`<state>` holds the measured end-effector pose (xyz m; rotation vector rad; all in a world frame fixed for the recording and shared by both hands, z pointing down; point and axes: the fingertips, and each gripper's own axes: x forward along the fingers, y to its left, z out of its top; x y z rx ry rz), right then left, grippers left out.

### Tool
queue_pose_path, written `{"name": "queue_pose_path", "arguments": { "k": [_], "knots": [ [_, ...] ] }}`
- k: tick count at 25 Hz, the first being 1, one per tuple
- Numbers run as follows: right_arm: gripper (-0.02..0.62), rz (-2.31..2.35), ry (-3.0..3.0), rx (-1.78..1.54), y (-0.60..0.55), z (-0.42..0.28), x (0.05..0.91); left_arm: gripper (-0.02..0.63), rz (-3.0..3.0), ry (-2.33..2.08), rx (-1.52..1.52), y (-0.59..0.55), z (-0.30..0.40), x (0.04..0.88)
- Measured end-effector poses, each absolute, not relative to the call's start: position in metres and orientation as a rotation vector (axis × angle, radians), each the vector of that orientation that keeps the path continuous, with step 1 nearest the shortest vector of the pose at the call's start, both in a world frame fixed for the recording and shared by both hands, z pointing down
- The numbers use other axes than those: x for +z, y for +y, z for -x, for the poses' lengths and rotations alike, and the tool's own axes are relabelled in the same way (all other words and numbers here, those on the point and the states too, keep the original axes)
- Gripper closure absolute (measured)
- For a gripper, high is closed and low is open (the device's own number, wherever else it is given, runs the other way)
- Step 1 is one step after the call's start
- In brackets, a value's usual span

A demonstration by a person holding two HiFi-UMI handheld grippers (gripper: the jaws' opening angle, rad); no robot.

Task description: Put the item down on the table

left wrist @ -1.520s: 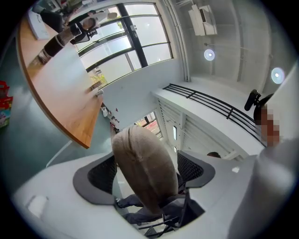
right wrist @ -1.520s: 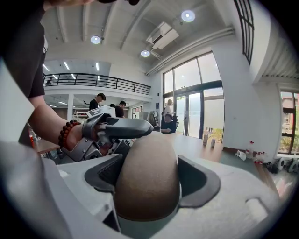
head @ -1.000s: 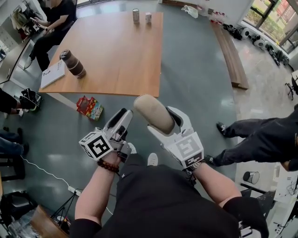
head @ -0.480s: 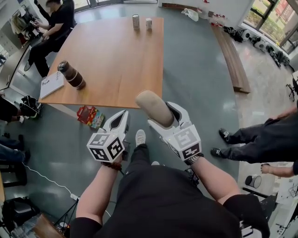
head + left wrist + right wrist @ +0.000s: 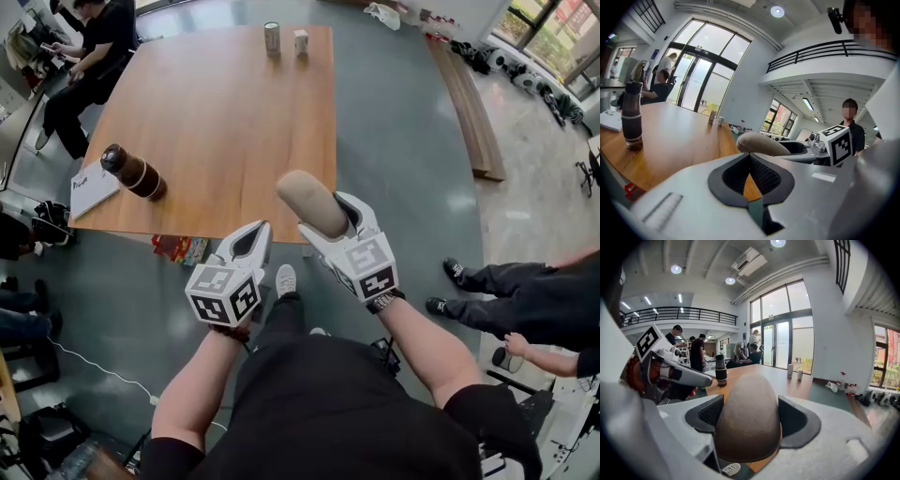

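- Our right tool (image 5: pixel 328 220) grips a tan rounded cylinder (image 5: pixel 307 199) by the tabletop's (image 5: pixel 216 103) five-o'clock corner.
- Our left tool (image 5: pixel 253 236) is closed and empty.
- A brown bottle (image 5: pixel 133 172) stands at nine o'clock.

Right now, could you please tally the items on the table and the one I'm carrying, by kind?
Dark bottle: 1
White booklet: 1
Small containers: 2
Tan rounded item, carried: 1
Total: 5
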<state>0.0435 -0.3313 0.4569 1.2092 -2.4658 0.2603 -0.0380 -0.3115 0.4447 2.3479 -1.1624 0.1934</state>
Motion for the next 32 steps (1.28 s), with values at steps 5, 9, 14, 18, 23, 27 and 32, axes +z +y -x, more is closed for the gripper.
{"name": "queue_pose_path", "arguments": {
  "k": [5,9,14,18,23,27,32],
  "knots": [
    [0.245,-1.236,-2.407,0.318,-0.375,-0.04,0.488,0.597,-2.35,-1.122,0.248,-0.344,0.042,0.458],
    [0.244,-1.243,-2.373,0.339,-0.407,-0.036,0.507,0.597,-2.337,-1.088,0.287,-0.369,0.043,0.472],
    [0.244,-1.229,-2.321,0.351,-0.447,-0.035,0.54,0.597,-2.303,-1.007,0.337,-0.395,0.038,0.49],
    [0.244,-1.239,-2.287,0.397,-0.476,-0.037,0.563,0.597,-2.3,-0.961,0.388,-0.416,0.035,0.5],
    [0.244,-1.231,-2.266,0.428,-0.509,-0.036,0.584,0.597,-2.291,-0.925,0.431,-0.439,0.032,0.51],
    [0.244,-1.226,-2.254,0.445,-0.528,-0.034,0.6,0.597,-2.277,-0.91,0.457,-0.451,0.033,0.52],
    [0.244,-1.215,-2.232,0.461,-0.543,-0.035,0.617,0.597,-2.268,-0.903,0.473,-0.464,0.034,0.526]
  ]
}}
